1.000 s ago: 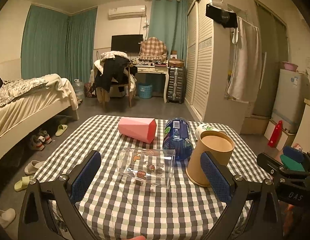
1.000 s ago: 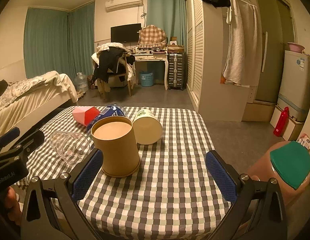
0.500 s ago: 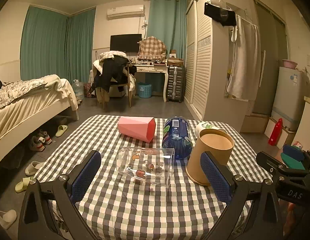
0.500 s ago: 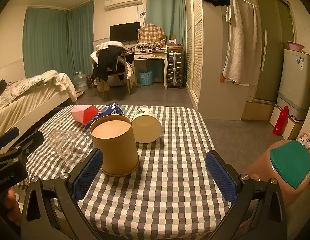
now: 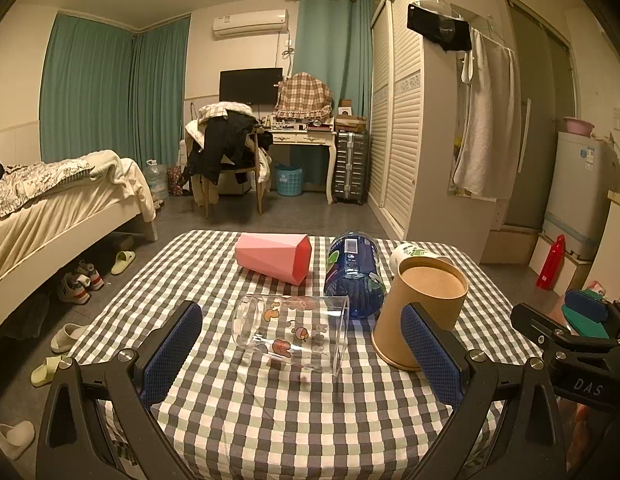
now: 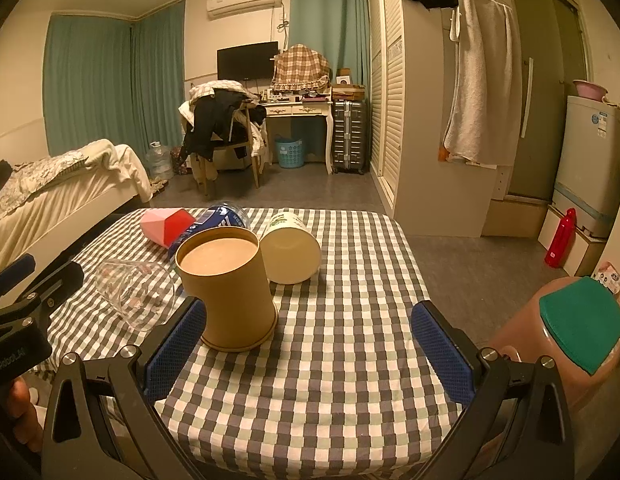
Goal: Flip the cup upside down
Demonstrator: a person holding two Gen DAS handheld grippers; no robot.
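Observation:
A brown paper cup stands upside down, base up, on the checked table; it also shows in the right wrist view. A clear glass with cartoon prints lies on its side, also seen in the right wrist view. A pink faceted cup, a blue cup and a white paper cup lie on their sides behind. My left gripper is open, the glass just beyond its fingers. My right gripper is open and empty, the brown cup by its left finger.
The table's edges fall off to floor on all sides. A bed stands at the left, a wardrobe at the right. A brown jar with a green lid sits low at the right. A red bottle stands on the floor.
Both grippers have drifted slightly; the cups have not moved and nothing was taken hold of.

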